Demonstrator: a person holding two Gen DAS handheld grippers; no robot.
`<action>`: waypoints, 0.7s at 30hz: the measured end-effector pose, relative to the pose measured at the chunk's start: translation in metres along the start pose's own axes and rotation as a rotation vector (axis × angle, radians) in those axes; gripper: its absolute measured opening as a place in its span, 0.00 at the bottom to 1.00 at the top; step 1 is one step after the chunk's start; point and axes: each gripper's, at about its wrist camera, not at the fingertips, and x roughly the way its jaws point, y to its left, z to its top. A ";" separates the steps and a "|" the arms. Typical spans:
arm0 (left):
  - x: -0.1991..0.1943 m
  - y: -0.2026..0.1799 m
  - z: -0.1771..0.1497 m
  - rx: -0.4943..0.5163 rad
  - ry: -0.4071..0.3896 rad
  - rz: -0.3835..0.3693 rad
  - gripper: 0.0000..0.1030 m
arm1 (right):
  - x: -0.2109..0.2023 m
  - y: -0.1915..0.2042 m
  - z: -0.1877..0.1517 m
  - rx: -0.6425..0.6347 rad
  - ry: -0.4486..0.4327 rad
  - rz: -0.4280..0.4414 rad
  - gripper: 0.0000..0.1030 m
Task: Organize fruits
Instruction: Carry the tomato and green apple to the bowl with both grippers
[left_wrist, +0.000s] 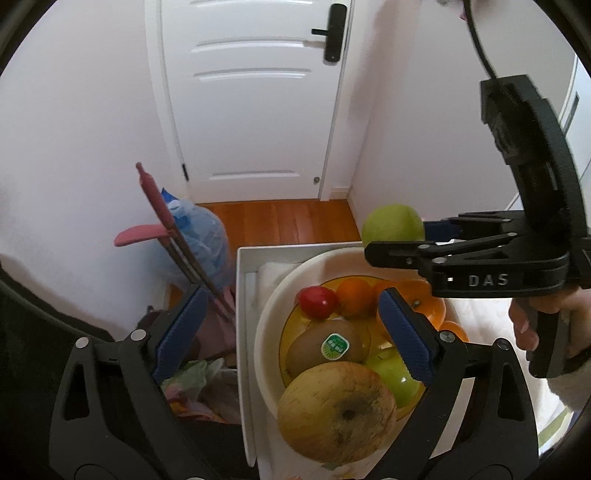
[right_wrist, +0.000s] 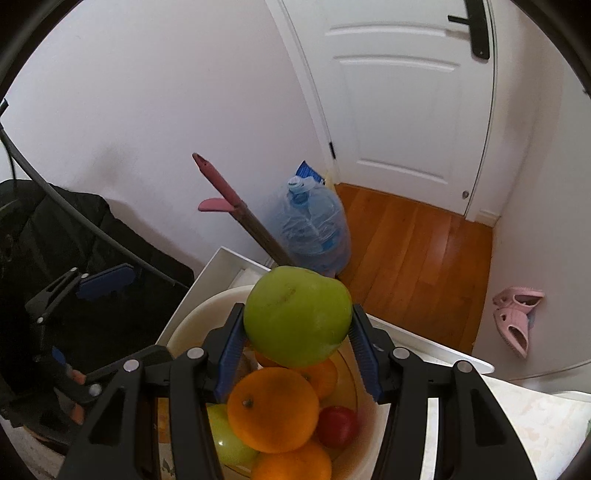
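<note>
My right gripper (right_wrist: 297, 332) is shut on a green apple (right_wrist: 297, 317) and holds it above the white bowl (right_wrist: 184, 328); both show in the left wrist view, the gripper (left_wrist: 391, 240) and the apple (left_wrist: 391, 223). The bowl (left_wrist: 266, 317) holds a brown pear (left_wrist: 336, 410), a kiwi (left_wrist: 325, 347) with a green sticker, a red tomato (left_wrist: 317, 301), oranges (left_wrist: 356, 297) and another green apple (left_wrist: 397, 376). My left gripper (left_wrist: 291, 332) is open and empty just above the bowl's near left side.
The bowl stands in a white tray (left_wrist: 242, 332). To the left are a blue water jug (left_wrist: 201, 236), a pink-handled mop (left_wrist: 159, 206) and bags (left_wrist: 199, 384). Behind are a white door (left_wrist: 255, 92) and a wooden floor (left_wrist: 280, 221). Pink slippers (right_wrist: 515, 317) lie by the wall.
</note>
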 end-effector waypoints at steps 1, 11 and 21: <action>0.000 0.000 0.000 -0.001 0.000 0.003 0.96 | 0.003 0.000 0.000 0.001 0.008 0.001 0.49; 0.001 0.001 -0.003 -0.001 0.001 0.005 0.96 | 0.018 -0.001 0.000 0.013 0.067 -0.003 0.49; -0.002 -0.002 -0.004 0.006 0.000 -0.003 0.96 | 0.006 -0.001 0.001 0.068 0.031 -0.016 0.89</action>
